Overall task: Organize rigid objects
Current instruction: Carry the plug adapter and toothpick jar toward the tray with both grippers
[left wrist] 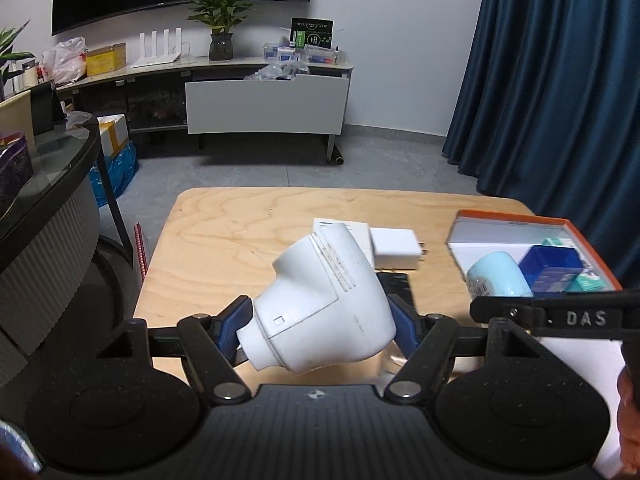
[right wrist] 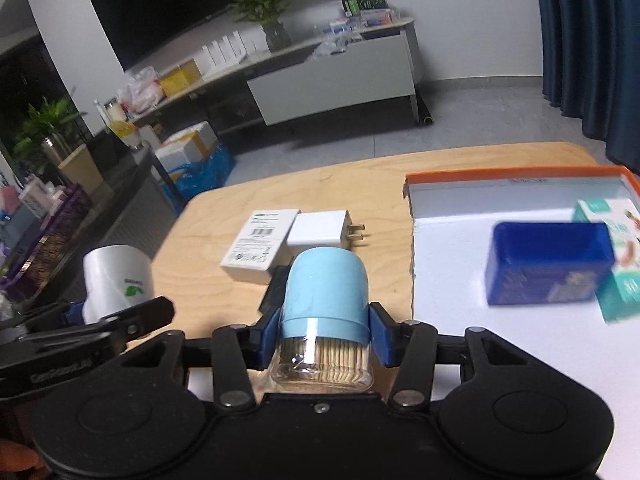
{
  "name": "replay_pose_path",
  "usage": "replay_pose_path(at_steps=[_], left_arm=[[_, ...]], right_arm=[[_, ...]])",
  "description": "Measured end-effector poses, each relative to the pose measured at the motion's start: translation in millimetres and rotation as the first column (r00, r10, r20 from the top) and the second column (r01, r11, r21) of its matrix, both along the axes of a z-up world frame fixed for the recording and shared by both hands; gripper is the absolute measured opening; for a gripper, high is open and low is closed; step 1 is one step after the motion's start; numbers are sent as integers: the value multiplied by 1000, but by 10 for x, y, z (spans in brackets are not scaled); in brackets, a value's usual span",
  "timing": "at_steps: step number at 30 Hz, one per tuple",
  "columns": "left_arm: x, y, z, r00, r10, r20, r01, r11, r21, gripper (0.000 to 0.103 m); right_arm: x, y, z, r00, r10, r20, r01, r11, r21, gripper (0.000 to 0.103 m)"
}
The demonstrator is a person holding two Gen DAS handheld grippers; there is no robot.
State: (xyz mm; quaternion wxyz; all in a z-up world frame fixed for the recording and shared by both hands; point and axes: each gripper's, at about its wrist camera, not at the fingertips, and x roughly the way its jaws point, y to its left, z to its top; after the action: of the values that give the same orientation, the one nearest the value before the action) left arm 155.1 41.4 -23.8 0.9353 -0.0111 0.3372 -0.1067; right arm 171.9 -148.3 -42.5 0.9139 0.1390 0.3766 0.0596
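"DAS" marks the right gripper [left wrist: 576, 317] beside the left gripper's [left wrist: 320, 328] white device [left wrist: 320, 300].

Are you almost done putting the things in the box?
About halfway. Blue box and teal carton already sit in the tray. Left gripper holds a white gadget, right gripper a toothpick jar. Charger and white box wait on the table.

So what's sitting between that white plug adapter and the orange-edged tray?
Nothing: bare wooden table separates the white plug adapter from the orange-edged tray, clearest in the right wrist view.
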Motion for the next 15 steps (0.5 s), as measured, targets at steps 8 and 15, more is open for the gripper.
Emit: replay_pose_path(at_steps=[8,15], left_arm=[[-382,-25,91,1000,22,7,-22,999,-24,73],[-605,-40,162,999,28,25,-27,999,-20,73]], right_arm=[[-562,-28,122,1000,-6,26,7,1000,-24,57],[-928,-125,180,999,-23,46,24,999,-23,57]])
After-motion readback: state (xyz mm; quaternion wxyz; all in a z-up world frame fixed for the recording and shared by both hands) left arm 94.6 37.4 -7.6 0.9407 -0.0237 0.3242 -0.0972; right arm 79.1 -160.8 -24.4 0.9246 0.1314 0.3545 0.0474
